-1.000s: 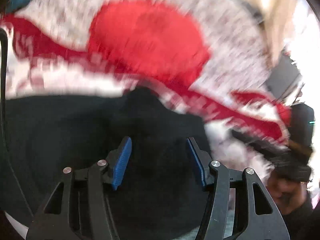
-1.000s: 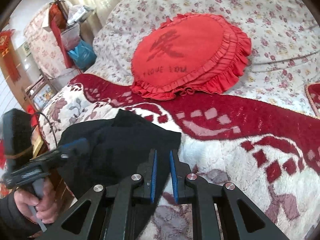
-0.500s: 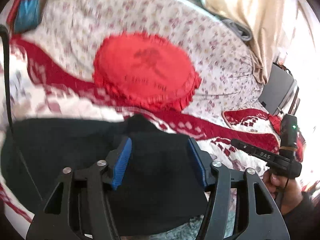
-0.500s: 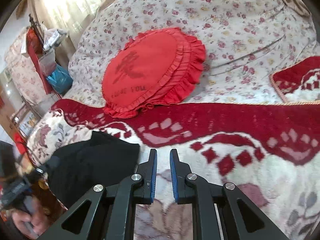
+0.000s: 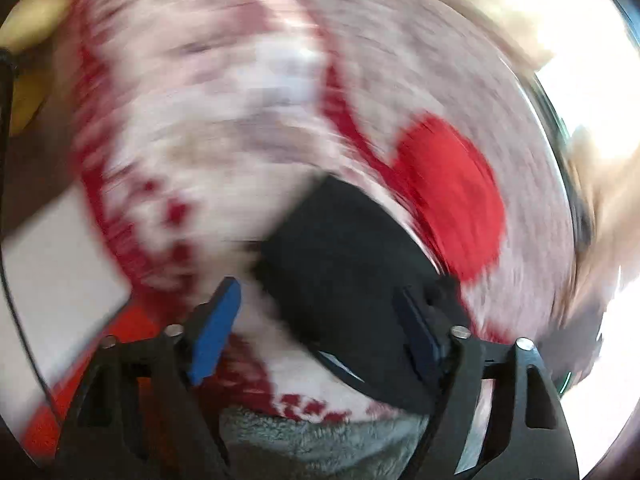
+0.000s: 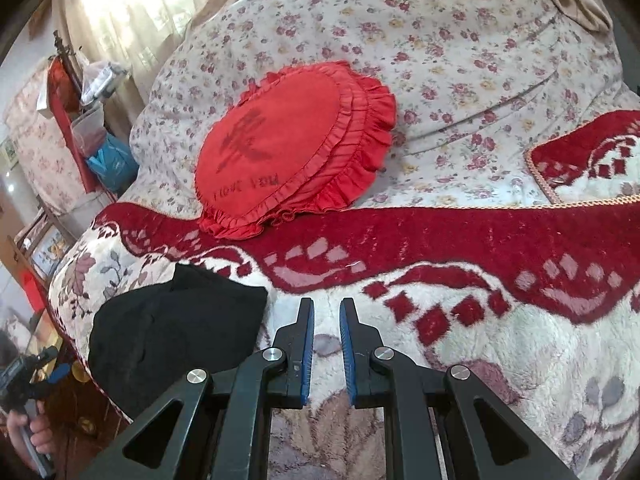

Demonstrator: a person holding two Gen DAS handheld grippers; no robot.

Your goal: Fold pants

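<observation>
The black pants (image 6: 172, 328) lie folded in a compact bundle on the red-and-white blanket (image 6: 460, 320), near the bed's left edge. In the blurred left wrist view the pants (image 5: 352, 280) sit just beyond my left gripper (image 5: 320, 312), which is open and empty, held off the bed. The left gripper also shows at the far lower left of the right wrist view (image 6: 36, 368), in a hand. My right gripper (image 6: 326, 320) hovers over the blanket to the right of the pants, its jaws a narrow gap apart and holding nothing.
A red round frilled cushion (image 6: 288, 148) rests against a floral quilt (image 6: 440, 40) behind the blanket. A second red blanket corner (image 6: 588, 160) lies at the right. Furniture and bags (image 6: 100, 152) stand beyond the bed's left side.
My left gripper has swung away fast to the left of the bed; its view is now blurred and rotated. My right gripper has drawn slightly right, away from the pants.
</observation>
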